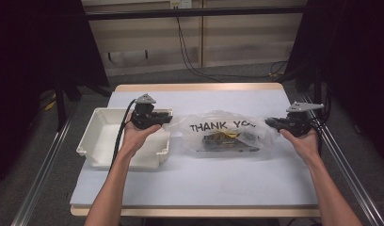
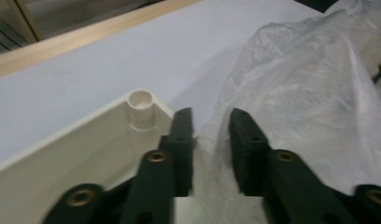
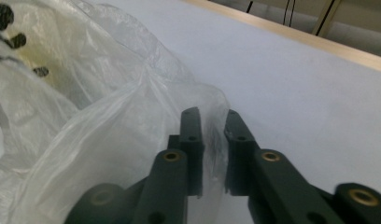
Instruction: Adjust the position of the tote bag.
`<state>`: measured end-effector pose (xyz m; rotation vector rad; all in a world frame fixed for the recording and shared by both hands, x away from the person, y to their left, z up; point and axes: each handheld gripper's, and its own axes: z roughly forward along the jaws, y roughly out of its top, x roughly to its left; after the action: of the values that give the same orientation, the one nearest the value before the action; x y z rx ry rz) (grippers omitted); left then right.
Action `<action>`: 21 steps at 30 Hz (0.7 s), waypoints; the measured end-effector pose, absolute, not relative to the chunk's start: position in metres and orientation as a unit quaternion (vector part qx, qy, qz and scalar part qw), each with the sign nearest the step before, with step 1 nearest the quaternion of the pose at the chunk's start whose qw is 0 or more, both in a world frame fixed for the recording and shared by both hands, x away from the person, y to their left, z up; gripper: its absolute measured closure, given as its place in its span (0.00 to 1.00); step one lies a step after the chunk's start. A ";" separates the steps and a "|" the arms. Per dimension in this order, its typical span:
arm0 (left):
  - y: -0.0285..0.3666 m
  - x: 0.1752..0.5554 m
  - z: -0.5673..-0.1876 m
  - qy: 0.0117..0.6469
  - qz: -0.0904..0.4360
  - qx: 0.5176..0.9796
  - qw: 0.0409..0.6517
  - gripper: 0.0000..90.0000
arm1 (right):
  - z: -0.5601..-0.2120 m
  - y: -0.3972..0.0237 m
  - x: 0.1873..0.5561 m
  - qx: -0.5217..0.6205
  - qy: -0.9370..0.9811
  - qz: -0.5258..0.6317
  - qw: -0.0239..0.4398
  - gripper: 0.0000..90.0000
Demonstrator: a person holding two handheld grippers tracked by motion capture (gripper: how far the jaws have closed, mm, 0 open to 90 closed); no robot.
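A clear plastic bag point(image 1: 225, 133) printed "THANK YOU" lies in the middle of the white table point(image 1: 204, 183), with dark and yellow contents showing through it. The left gripper point(image 1: 167, 119) sits at the bag's left end, above the near-right corner of a white tray point(image 1: 100, 136) — its jaws stand apart, a fold of the thin plastic between them, the pads not pressing on it. The right gripper point(image 1: 268, 122) is at the bag's right end; its jaws are also parted — narrowly — with the bag's edge in the gap.
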<state>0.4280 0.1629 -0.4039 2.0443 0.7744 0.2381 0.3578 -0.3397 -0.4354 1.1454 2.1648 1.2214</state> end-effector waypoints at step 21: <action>0.167 0.404 -0.352 0.299 0.142 0.786 0.521 0.39 | -0.378 -0.338 0.334 0.381 0.755 0.471 0.249 0.49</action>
<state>0.4041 0.1672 -0.3521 1.8845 0.7166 0.3397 0.3342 -0.3382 -0.3785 1.0384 2.0580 1.2841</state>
